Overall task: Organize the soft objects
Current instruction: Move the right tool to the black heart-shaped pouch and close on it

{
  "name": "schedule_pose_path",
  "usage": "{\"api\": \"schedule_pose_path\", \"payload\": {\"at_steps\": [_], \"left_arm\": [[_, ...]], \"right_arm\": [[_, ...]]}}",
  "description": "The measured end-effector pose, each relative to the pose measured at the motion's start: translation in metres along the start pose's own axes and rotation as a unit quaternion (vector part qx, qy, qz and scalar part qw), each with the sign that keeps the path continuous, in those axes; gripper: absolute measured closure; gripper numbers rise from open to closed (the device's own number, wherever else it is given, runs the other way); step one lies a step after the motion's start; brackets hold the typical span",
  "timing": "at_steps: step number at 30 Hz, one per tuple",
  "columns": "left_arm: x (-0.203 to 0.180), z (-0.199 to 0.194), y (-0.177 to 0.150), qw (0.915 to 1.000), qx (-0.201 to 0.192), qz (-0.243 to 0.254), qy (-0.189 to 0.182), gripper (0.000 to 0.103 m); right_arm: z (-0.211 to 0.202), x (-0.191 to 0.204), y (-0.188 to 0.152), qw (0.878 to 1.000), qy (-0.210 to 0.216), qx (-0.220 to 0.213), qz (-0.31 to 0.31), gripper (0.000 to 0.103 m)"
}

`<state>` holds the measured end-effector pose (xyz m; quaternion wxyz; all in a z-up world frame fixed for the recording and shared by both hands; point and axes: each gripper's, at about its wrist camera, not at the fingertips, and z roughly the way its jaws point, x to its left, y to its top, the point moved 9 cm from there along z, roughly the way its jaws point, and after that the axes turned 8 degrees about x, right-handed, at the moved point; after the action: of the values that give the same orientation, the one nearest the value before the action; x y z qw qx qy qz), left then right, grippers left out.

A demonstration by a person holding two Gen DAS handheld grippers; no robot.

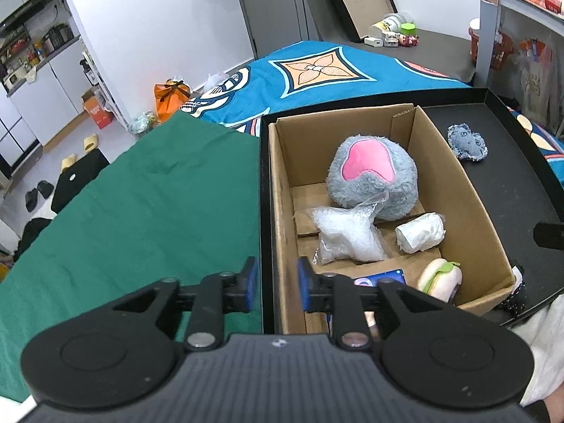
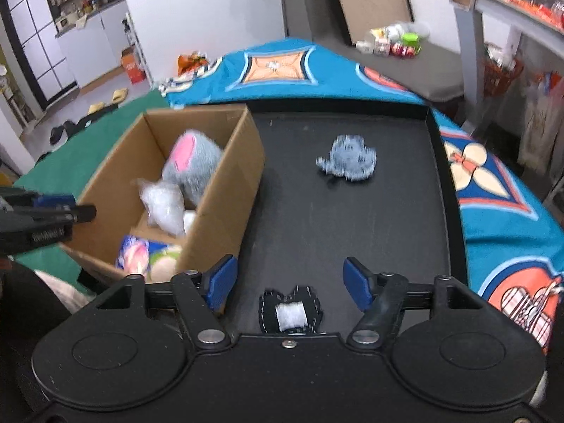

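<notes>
Right gripper (image 2: 286,283): jaws spread wide, nothing between them, hovering low over the black tray (image 2: 352,211). Black stitched patch (image 2: 290,312) with a white centre lay on the tray directly beneath it, at 6 o'clock in the right wrist view. Blue-grey fabric piece (image 2: 347,160) lay alone on the tray at 12 o'clock, well apart from the patch. Cardboard box (image 2: 225,190) stood in the tray at 10 o'clock, its wall just beside the left fingertip.

Left gripper (image 1: 276,283): jaws parted, empty, straddling the near left edge of the tray and the box wall. Box contents: grey plush with pink patch (image 1: 372,176) at the far end, clear bubble bag (image 1: 347,234) against it, white roll (image 1: 419,232) at 3 o'clock, burger-shaped plush (image 1: 440,276) and blue packet (image 1: 384,276) nearest. Green cloth (image 1: 141,211) covered the surface at 9 o'clock
</notes>
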<state>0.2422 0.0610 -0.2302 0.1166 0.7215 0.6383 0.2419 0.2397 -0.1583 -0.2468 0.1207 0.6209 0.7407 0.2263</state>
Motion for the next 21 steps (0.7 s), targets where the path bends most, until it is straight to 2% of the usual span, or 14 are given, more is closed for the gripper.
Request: {"api": "schedule_pose_path", "payload": {"at_steps": [3, 7, 17, 21], "left_arm": [[0.000, 0.000, -0.001, 1.0000, 0.003, -0.003, 0.000, 0.069], [0.003, -0.001, 0.001, 0.9999, 0.003, -0.016, 0.005, 0.066], [-0.004, -0.001, 0.001, 0.9993, 0.004, 0.016, 0.033, 0.058], [-0.008, 0.001, 0.002, 0.9986, 0.007, 0.028, 0.045, 0.057]], "right_arm": [[0.013, 0.001, -0.010, 1.000, 0.003, 0.022, -0.013, 0.036], [0.024, 0.001, -0.022, 0.999, 0.008, 0.029, -0.016, 0.036], [0.047, -0.005, -0.032, 0.999, 0.027, 0.029, -0.007, 0.037], [0.058, -0.006, -0.037, 0.998, 0.040, 0.039, -0.003, 0.041]]}}
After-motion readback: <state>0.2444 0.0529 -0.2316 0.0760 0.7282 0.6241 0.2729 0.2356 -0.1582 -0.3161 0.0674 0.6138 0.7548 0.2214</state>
